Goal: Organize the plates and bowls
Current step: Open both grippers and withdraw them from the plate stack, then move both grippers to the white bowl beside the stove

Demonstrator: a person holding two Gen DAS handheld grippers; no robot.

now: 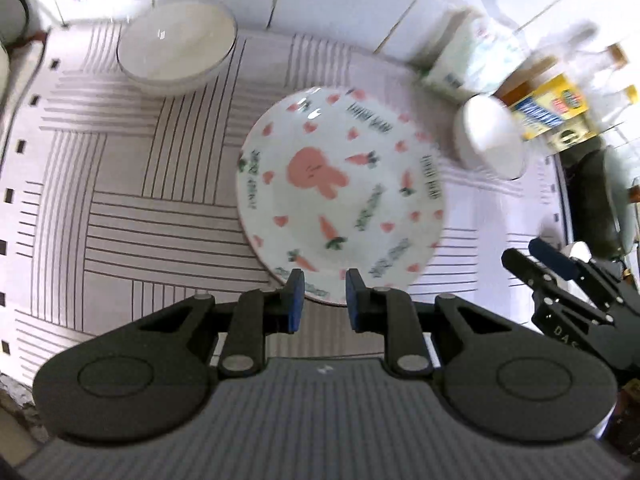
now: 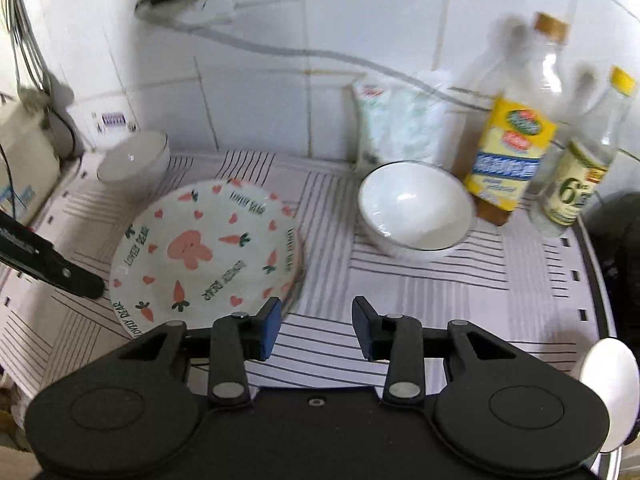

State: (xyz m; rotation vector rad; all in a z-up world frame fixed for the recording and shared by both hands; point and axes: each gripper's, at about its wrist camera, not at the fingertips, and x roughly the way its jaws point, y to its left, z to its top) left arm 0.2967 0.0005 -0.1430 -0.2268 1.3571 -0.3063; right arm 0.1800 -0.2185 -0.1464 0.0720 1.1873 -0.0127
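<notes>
White tiles back my striped surface [image 1: 160,208]. On it lies the carrot-print plate [image 1: 340,188], a grey bowl [image 1: 176,52] beyond it and a white bowl [image 2: 416,208] near the bottles [image 2: 516,136]. My left claw [image 1: 322,296] and right claw [image 2: 316,330] hang spread, pinching nothing.

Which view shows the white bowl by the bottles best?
The right wrist view: the white bowl shows its whole open rim and inside. The left wrist view catches it blurred at the edge, seen mostly from the side.
</notes>
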